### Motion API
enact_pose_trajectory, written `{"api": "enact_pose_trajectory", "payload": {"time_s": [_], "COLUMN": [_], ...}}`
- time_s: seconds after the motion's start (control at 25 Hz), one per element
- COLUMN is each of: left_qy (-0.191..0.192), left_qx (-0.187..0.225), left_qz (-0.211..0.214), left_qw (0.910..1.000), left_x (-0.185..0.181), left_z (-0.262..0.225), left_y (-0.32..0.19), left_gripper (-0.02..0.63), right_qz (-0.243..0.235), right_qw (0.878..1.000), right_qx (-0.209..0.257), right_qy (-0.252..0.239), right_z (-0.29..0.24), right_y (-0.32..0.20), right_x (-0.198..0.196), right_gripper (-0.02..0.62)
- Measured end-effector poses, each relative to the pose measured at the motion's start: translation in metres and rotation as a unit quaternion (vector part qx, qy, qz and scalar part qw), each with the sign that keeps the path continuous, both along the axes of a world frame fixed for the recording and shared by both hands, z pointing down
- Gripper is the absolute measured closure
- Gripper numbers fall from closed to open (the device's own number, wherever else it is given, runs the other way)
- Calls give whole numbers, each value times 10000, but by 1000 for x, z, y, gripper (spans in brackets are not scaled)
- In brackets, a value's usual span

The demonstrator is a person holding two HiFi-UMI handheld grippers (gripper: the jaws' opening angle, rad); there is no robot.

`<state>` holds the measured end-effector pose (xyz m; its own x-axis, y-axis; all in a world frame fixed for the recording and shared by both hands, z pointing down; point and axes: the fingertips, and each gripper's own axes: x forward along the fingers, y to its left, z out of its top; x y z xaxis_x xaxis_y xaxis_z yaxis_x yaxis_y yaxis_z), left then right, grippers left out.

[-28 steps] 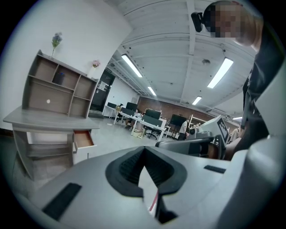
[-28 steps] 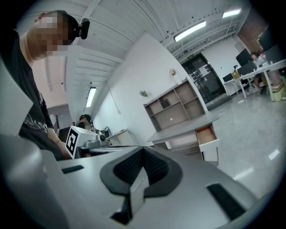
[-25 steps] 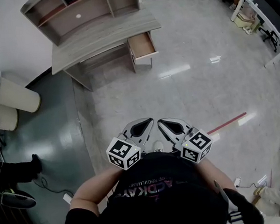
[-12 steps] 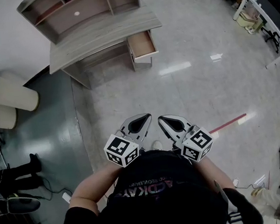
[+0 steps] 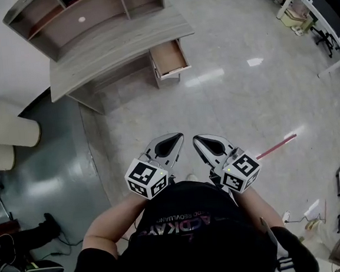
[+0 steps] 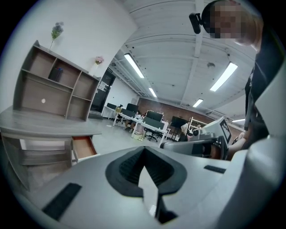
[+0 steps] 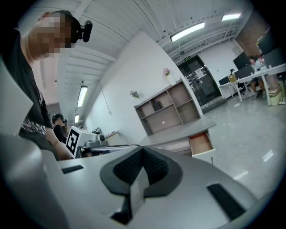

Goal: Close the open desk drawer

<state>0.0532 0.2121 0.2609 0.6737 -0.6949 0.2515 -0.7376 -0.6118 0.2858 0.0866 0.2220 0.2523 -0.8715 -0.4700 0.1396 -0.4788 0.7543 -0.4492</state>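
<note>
Left gripper and right gripper remain shut and empty, now nearer the open drawer.

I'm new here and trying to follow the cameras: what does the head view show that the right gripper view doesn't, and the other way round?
Only the head view: the red stripe on the floor and the beige cylinders left of the desk. Only the right gripper view: the ceiling lights, the door and small plants on top of the shelf unit. Both: the desk, its open drawer and the shelf unit.
</note>
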Motion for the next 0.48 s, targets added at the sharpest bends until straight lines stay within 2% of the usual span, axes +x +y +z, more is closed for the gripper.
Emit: {"api": "enact_pose_trajectory", "payload": {"time_s": [0.48], "left_qy": [167], "left_qx": [-58], "left_qz": [403], "left_qw": [9990], "left_x": [-73], "left_z": [-2], "left_y": [-97], "left_gripper": [595], "right_qz": [575], "right_qw": [9982], "right_qx": [-106], "right_qy": [138], "right_z": [-3], "right_y": [-91], "right_x": [-70], "right_gripper": [580]}}
